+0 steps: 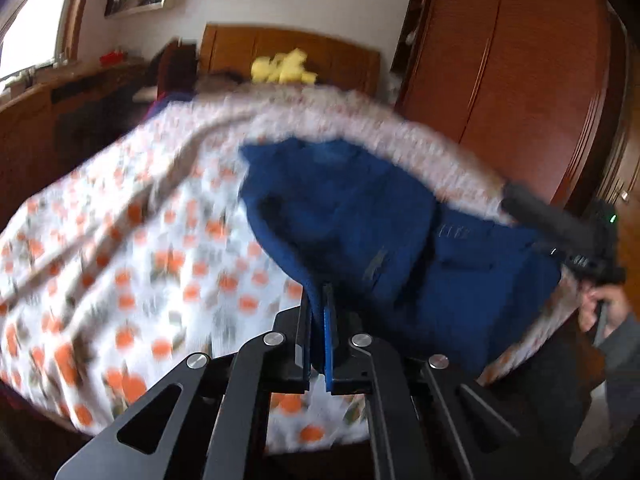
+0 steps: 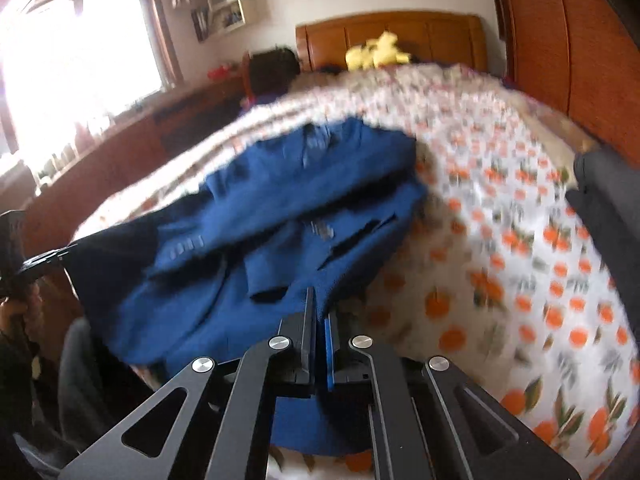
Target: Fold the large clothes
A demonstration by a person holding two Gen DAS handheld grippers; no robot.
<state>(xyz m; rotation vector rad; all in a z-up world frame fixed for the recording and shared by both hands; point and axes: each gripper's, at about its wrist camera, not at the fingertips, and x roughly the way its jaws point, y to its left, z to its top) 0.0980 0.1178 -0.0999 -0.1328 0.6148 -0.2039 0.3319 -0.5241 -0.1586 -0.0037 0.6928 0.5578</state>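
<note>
So there's a big royal-blue suit jacket (image 1: 360, 216) lying spread across a bed that's wearing a white sheet printed with oranges and green leaves (image 1: 132, 240); it's sitting toward the near edge of the mattress, collar pointing at the wooden headboard (image 1: 288, 52), with a sleeve showing a row of cuff buttons and a flap pocket in the right wrist view; both cameras are pretty smeared with blur, so fine detail is a no-go. The left gripper (image 1: 318, 300) is sitting with its black fingers pinched tight together and a fold of the jacket's blue cloth is caught between them; the right gripper (image 2: 318, 304) is doing the same thing, jaws squeezed shut on the hem, with fabric draping below the fingers. In the left wrist view the other gripper's black body is poking in at the right edge with a hand (image 1: 600, 308) wrapped around its handle; a yellow plush toy (image 1: 282, 68) is resting up by the headboard, a reddish-brown wooden wardrobe (image 1: 512, 64) is standing on the right, and a bright window (image 2: 76, 60) is glaring on the left.
</note>
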